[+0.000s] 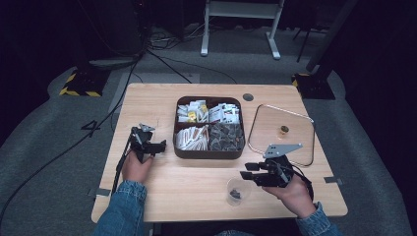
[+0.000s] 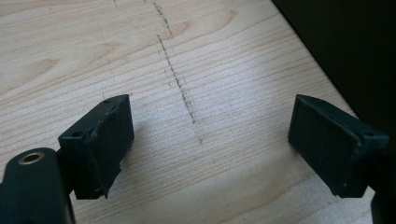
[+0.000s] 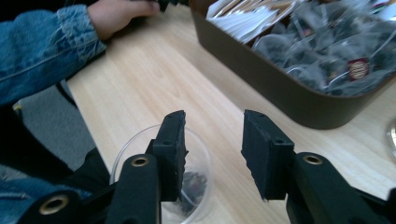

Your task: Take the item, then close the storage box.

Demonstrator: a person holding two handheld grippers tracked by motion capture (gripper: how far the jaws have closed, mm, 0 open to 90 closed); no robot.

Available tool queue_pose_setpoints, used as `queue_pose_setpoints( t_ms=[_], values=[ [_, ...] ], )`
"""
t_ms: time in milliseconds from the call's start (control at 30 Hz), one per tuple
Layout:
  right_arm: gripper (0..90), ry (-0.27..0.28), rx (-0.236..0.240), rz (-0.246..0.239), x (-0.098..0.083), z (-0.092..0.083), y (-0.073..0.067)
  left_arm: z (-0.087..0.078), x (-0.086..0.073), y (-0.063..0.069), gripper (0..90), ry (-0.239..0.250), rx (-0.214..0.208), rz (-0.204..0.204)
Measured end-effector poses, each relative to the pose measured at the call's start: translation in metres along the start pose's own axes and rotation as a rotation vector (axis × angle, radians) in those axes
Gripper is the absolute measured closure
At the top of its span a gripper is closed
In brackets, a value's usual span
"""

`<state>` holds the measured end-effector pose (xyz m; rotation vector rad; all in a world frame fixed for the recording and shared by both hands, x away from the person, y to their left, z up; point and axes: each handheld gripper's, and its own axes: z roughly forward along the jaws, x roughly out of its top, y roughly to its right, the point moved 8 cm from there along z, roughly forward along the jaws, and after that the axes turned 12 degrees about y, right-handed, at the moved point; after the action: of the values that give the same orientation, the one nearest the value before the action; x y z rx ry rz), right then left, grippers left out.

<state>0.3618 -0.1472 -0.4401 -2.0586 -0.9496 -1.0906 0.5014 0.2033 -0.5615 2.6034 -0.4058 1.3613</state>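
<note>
- Judging progress from the present layout: one dark tea bag (image 1: 235,194) lies inside the clear cup (image 1: 237,191); the cup stands upright on the worktop (image 1: 196,182), near its front edge and just beside the right tongs (image 1: 247,175); the transfer of that bag appears done.
- Right tongs: jaws stand apart with nothing between them; no pad presses on anything; in the right gripper view the right tongs (image 3: 212,156) hang above the cup (image 3: 140,140), its near jaw over the rim, and the bag (image 3: 191,179) is visible at the bottom.
- Left tongs (image 1: 158,146): jaws wide apart and holding nothing; in the left gripper view the left tongs (image 2: 205,140) frame bare wood; they rest on the worktop just left of the box (image 1: 209,153), not touching it as far as can be told.
- Box: four compartments, all stocked; white sachets in three; dark bags (image 1: 225,136) in the front right one, matching the bag in the cup.
- Lid (image 1: 281,133): glass, lying flat on the worktop to the right of the box, apart from it; the box is open.
- Remaining, as a judgement: refitting the lid on the box, if closing it belongs to the job; whether more bags are meant for the cup cannot be told.
</note>
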Motion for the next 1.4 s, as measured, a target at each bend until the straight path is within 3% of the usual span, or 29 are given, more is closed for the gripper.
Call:
queue_pose_setpoints(
  t_ms=[233, 533, 700, 1067, 1200, 1400],
  values=[
    [54.0, 0.061, -0.047, 0.016, 0.006, -0.006, 0.012, 0.0, 0.0, 0.0, 14.6, 0.0, 0.001, 0.0],
    [49.9, 0.094, -0.109, 0.018, 0.017, -0.009, 0.029, -0.001, 0.0, 0.0, 14.7, 0.0, 0.001, 0.0],
    [49.4, 0.114, -0.15, 0.0, 0.03, -0.011, 0.041, -0.001, -0.001, 0.0, 14.7, 0.001, 0.0, 0.005],
    [47.4, 0.144, -0.188, -0.009, 0.066, -0.002, 0.065, -0.002, -0.001, 0.001, 14.6, 0.001, -0.003, 0.003],
    [46.8, 0.132, -0.217, -0.001, 0.069, 0.002, 0.079, -0.002, -0.001, 0.001, 14.5, -0.001, -0.003, 0.002],
    [45.3, 0.101, -0.27, 0.036, 0.065, 0.007, 0.113, -0.001, -0.001, 0.001, 14.5, 0.0, -0.003, 0.002]
  ],
)
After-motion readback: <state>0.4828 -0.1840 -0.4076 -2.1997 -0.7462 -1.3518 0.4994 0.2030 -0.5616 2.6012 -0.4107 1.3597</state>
